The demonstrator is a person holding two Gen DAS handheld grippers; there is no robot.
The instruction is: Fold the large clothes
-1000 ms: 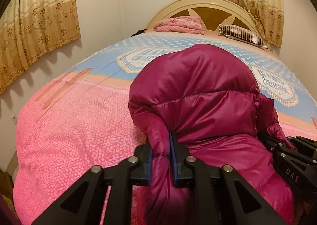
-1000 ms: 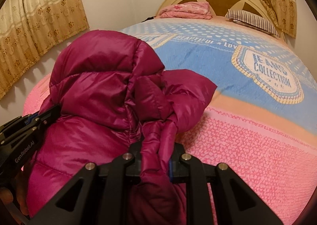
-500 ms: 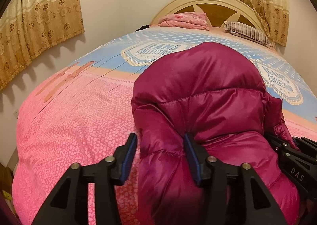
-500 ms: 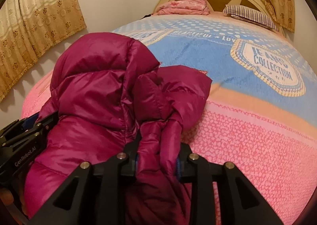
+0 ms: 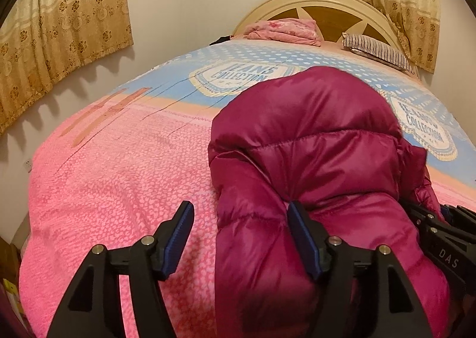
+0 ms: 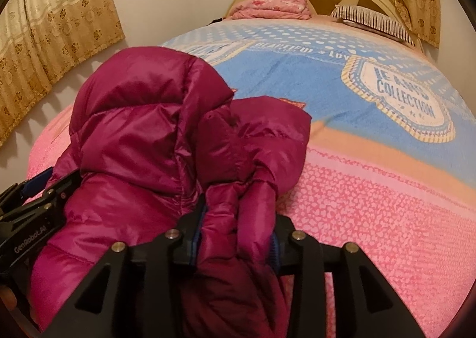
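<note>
- The magenta down jacket (image 5: 312, 153) is laid bunched on the pink bedspread (image 5: 119, 177).
- The left gripper (image 5: 241, 236) is spread wide around a jacket fold.
- The right gripper (image 6: 235, 236) is apparently clamped on bunched jacket fabric.

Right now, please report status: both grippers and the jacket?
Left gripper open, fingers apart around a jacket fold. Right gripper shut on the jacket, bunched on the bed. Nothing blocking.

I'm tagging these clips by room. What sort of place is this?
Most likely a home bedroom: a bed with an arched headboard, a striped pillow beside it, and patterned curtains on the wall.
</note>
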